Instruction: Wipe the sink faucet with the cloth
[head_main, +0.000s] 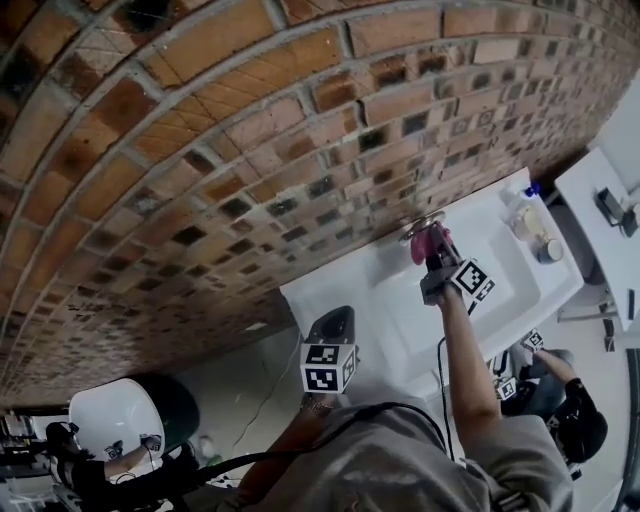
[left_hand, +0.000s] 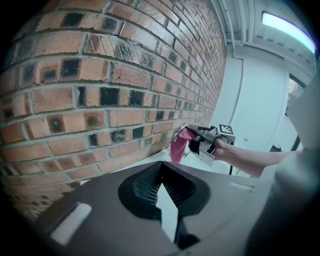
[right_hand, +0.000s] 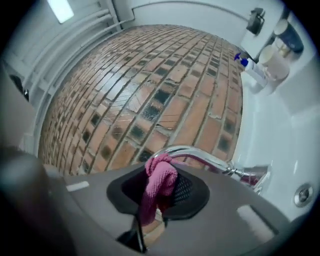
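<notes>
A chrome faucet (head_main: 420, 228) (right_hand: 200, 156) (left_hand: 178, 131) arches out over a white sink (head_main: 400, 330) below the brick wall. My right gripper (head_main: 432, 252) (right_hand: 160, 176) (left_hand: 200, 142) is shut on a pink cloth (head_main: 424, 243) (right_hand: 159, 184) (left_hand: 177, 147). The bunched top of the cloth is pressed against the underside of the spout's curve, and the rest hangs down. My left gripper (head_main: 335, 318) (left_hand: 161, 178) hovers left of the faucet, above the sink's left rim. Its jaws are shut with nothing between them.
A spray bottle with a blue top (head_main: 527, 193) (right_hand: 248, 66) and jars (head_main: 546, 250) (right_hand: 272, 62) stand at the sink's right end. The drain (right_hand: 303, 194) lies in the basin. The brick wall (head_main: 250, 150) is close behind. A person (head_main: 565, 405) is at lower right.
</notes>
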